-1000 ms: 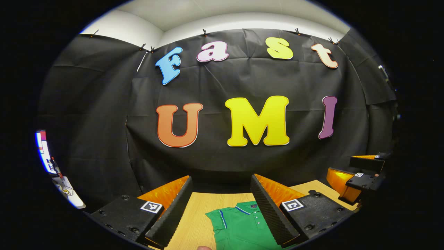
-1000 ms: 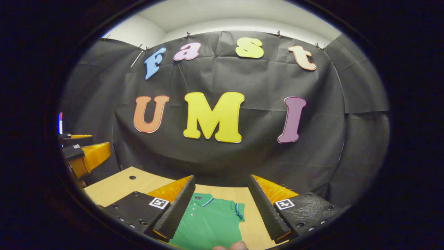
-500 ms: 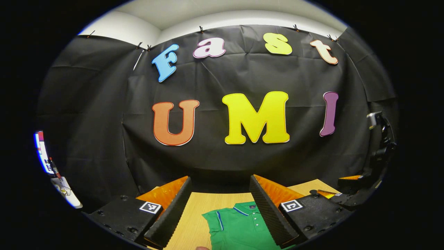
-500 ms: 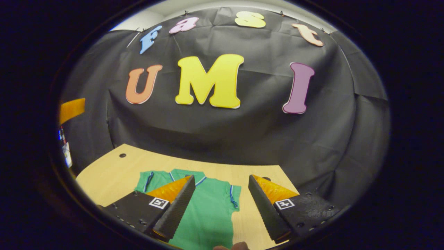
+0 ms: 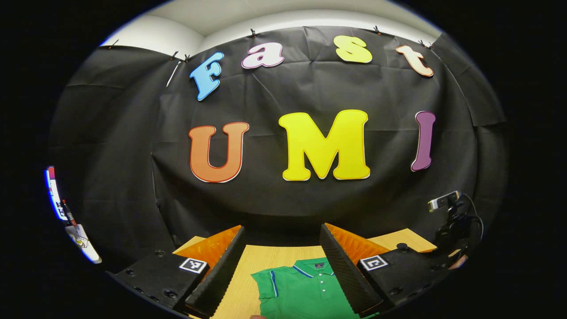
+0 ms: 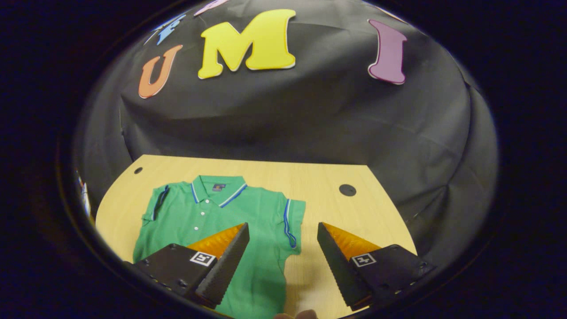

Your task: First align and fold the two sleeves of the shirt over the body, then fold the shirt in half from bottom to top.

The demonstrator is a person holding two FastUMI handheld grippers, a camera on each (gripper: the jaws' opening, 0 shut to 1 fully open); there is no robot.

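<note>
Hovering wide open, the right gripper (image 6: 283, 230) sits just past the shirt's (image 6: 212, 221) sleeve (image 6: 292, 217) (nothing held yet).

A green polo shirt (image 5: 305, 290) is laid flat on a wooden table (image 5: 261, 261), seen between the spread fingers of the left gripper (image 5: 281, 266).

Both views face the wall; right tilts down, sharing the shirt (image 6: 221, 221) (image 5: 305, 292).
</note>
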